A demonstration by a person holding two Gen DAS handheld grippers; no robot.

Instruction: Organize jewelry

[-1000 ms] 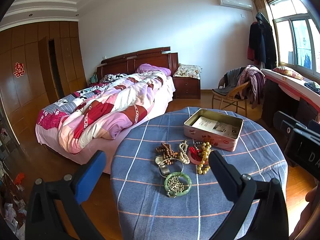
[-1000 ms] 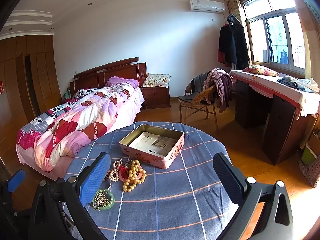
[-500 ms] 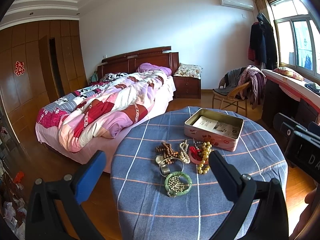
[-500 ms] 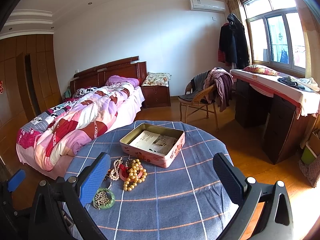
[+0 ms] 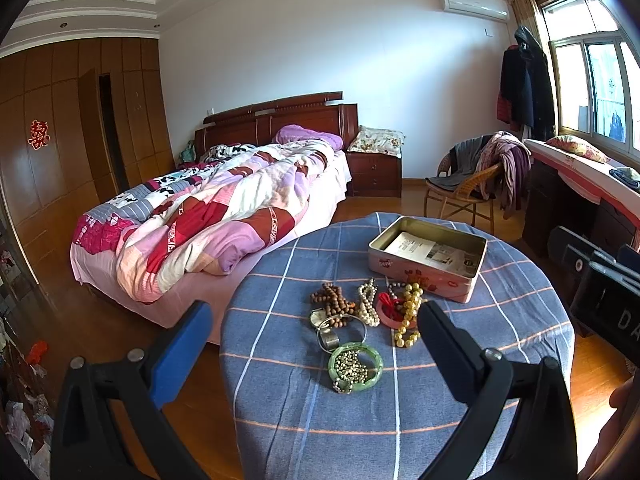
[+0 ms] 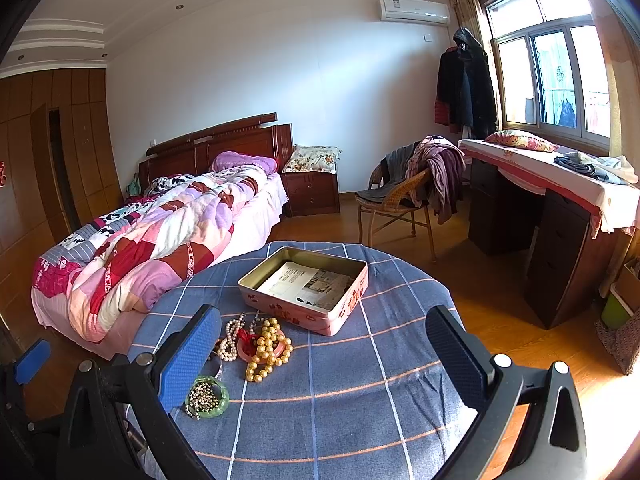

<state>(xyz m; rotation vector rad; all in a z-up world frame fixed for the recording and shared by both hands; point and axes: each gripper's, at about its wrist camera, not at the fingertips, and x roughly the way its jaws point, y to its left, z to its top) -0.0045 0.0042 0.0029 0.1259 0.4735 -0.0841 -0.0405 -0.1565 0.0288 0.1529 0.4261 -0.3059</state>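
Barely anything has moved vs the earlier frames — both views sit a touch closer to the table, jewelry pile and tin where they were.

Left gripper [image 5: 314, 334] hangs above the near edge of the round table [image 5: 520, 320], fingers spread wide, nothing between them. Right gripper [image 6: 322, 340] likewise: spread wide, empty, over the near-right part of the cloth.

Jewelry sits in a loose cluster on the blue check cloth, left of centre, just near of the open pink tin [image 5: 428, 260]. The tin is at the far side w/ paper lining its bottom and no jewelry in it yet.

- green bangle [image 5: 355, 367] – nearest piece, w/ a small metal-bead chain heaped inside its ring
- silver bangle [image 5: 340, 330] – just beyond it
- brown wooden beads [image 5: 332, 300] – far-left of the pile
- pearl strand [image 5: 368, 302] – long axis runs near-to-far
- gold bead strand [image 5: 406, 316] – draped over a pink ring w/ red cord, right side of pile, just beside the tin wall

Key relation: in the left wrist view the pile lies dead ahead, framed between the spread fingers, green bangle first in line. In the right wrist view the pile is off to the left – the blue left finger [image 6: 188, 352] partly covers it, the green bangle [image 6: 208, 396] at its base. So left hand looks better lined up for the bangle; right is nearer the gold beads [image 6: 268, 348] & tin [image 6: 308, 288].

Prob next: a pick from the pile, then carry far-right into the tin.
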